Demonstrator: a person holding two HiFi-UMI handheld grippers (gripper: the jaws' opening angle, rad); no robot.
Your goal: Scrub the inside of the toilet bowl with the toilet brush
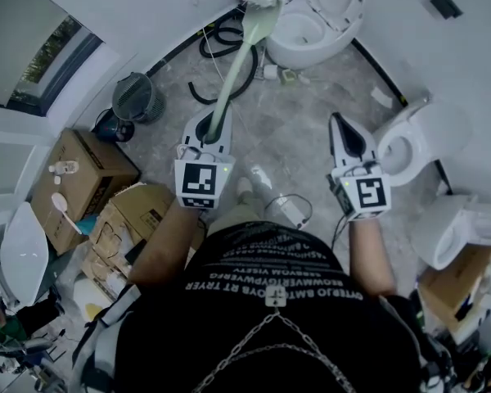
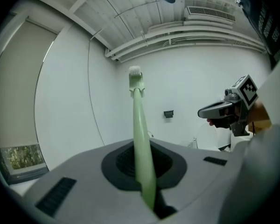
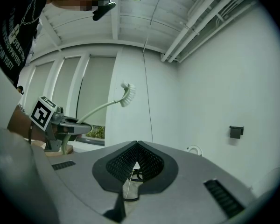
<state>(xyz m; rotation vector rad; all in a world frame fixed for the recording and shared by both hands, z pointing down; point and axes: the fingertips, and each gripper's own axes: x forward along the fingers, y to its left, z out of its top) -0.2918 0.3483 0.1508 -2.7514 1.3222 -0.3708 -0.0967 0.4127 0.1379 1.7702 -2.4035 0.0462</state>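
**Head view.** The left gripper (image 1: 213,129) is clamped on the lower end of the toilet brush (image 1: 241,51). Its jaws are closed tight around the pale green handle. From the left gripper the handle runs away from the person and a little to the right, long axis nearly straight. It ends in the white bristle head just beside the left rim of the toilet bowl (image 1: 315,23). Whether the bristles touch that rim cannot be told here. The right gripper (image 1: 341,129) is level with the left gripper and well apart to its right, over the grey floor (image 1: 290,125). Its jaws are together.

**Left gripper view.** The left gripper (image 2: 142,146) has both jaws pressed on the toilet brush (image 2: 139,120). The handle rises almost upright out of the jaws, bristles at the top against the white wall (image 2: 196,83). The right gripper (image 2: 226,111) shows to the right.

**Right gripper view.** The right gripper (image 3: 136,146) has its jaws meeting at the tips, with nothing held between them. The left gripper (image 3: 72,124) is at the left. From it the toilet brush (image 3: 102,107) arcs up and to the right, bristle head topmost.
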